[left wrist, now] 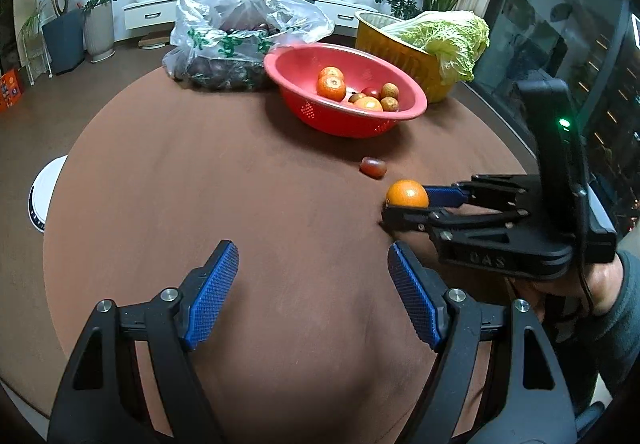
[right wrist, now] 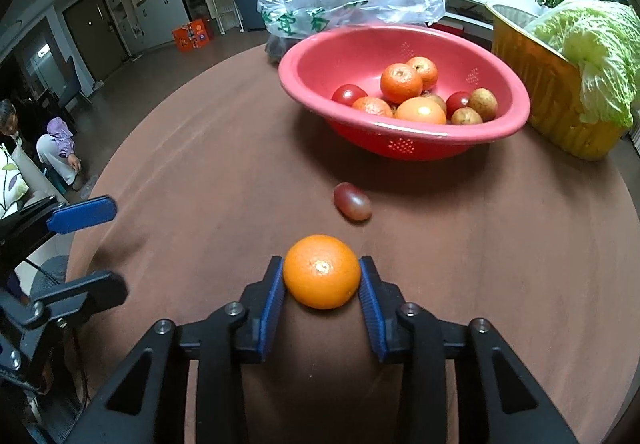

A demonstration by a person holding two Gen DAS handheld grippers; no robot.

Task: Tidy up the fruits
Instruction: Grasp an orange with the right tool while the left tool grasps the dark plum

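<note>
Orange mandarin (right wrist: 321,271) clamped, right gripper (right wrist: 322,286), navel camera-facing.

Left wrist view: low over the round brown table (left wrist: 200,183), facing the far wall. Right wrist view: lower, nearer the red plastic colander bowl (right wrist: 360,47). Both share table and bowl (left wrist: 296,61).

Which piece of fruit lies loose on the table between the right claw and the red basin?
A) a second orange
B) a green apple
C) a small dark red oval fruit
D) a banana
C: a small dark red oval fruit lies alone on the brown table, between the orange held in the right claw and the red basin.
</note>
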